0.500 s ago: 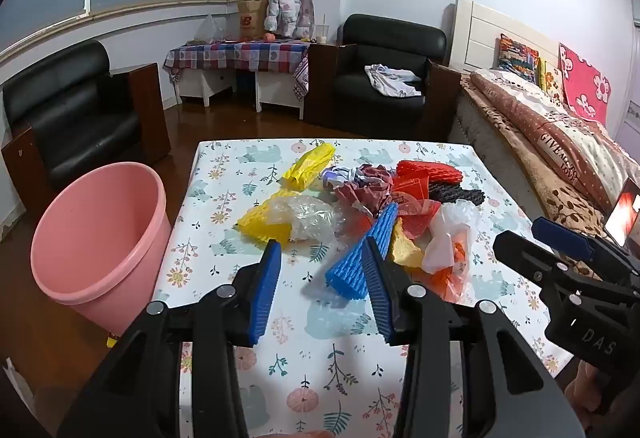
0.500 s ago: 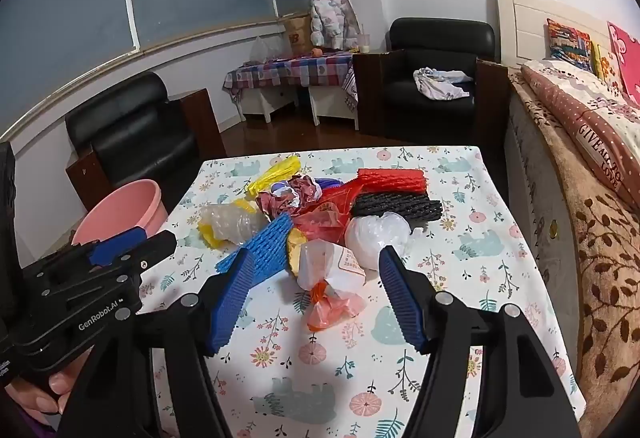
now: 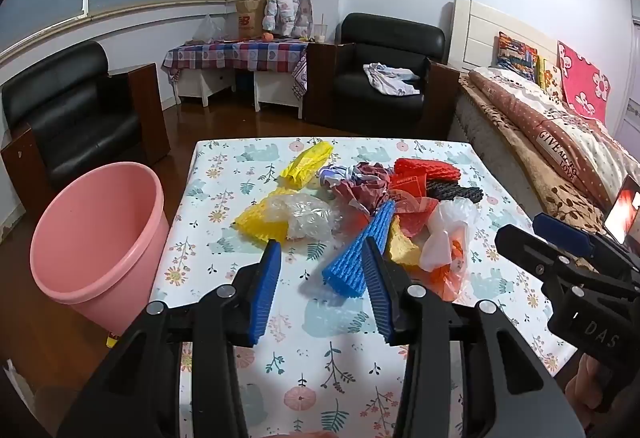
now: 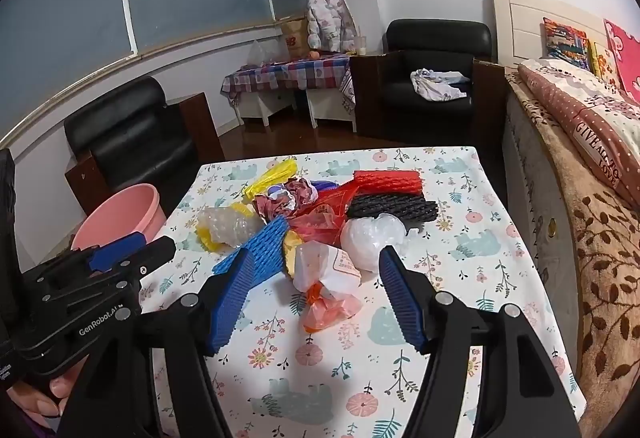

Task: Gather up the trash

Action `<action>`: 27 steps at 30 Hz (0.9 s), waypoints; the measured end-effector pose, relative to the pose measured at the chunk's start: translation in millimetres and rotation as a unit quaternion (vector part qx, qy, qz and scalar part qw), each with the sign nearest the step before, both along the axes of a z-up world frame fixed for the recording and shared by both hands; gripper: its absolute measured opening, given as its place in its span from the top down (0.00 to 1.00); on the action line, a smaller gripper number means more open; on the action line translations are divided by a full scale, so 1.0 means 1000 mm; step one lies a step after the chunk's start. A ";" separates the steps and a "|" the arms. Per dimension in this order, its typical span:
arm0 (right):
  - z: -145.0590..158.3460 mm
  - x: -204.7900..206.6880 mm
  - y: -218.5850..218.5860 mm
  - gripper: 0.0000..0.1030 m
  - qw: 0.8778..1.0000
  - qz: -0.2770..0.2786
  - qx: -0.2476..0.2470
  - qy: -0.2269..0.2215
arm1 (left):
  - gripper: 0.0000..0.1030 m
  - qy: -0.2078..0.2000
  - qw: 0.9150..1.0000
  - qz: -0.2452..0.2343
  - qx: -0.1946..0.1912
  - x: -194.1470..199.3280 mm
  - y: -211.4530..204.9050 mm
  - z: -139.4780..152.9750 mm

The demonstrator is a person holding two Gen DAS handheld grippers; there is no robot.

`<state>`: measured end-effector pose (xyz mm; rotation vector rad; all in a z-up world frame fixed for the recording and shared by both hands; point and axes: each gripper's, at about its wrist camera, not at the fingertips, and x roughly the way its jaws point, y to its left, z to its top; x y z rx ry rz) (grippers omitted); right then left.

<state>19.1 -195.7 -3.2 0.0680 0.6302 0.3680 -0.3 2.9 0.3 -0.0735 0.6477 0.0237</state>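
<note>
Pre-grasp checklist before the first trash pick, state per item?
1. Left gripper open, nothing held: ok.
2. Right gripper open, nothing held: ok.
3. Target in line: blue foam net lies just ahead of the left fingers, orange bag between the right ones, neither touched: ok.
4. Bin upright, mouth open, on the floor beside the table's left edge: ok.
5. Pieces separable: the pile overlaps, so a pick may drag neighbours: not ok.
6. Grippers clear of each other: side by side, apart: ok.
</note>
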 end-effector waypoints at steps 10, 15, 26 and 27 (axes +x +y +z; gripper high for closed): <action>0.005 -0.002 -0.006 0.37 1.000 -0.001 0.002 -0.002 | 0.59 0.001 1.000 0.003 0.001 -0.001 -0.008 -0.005; 0.004 -0.002 -0.005 0.37 1.000 -0.002 0.002 -0.002 | 0.59 0.001 1.000 0.000 0.002 -0.002 -0.010 -0.005; 0.003 -0.002 -0.004 0.37 1.000 -0.002 0.003 0.000 | 0.59 0.003 1.000 0.003 0.003 -0.004 -0.009 -0.007; 0.002 -0.002 -0.003 0.37 1.000 -0.002 0.003 -0.001 | 0.59 0.003 1.000 0.004 0.002 -0.005 -0.009 -0.008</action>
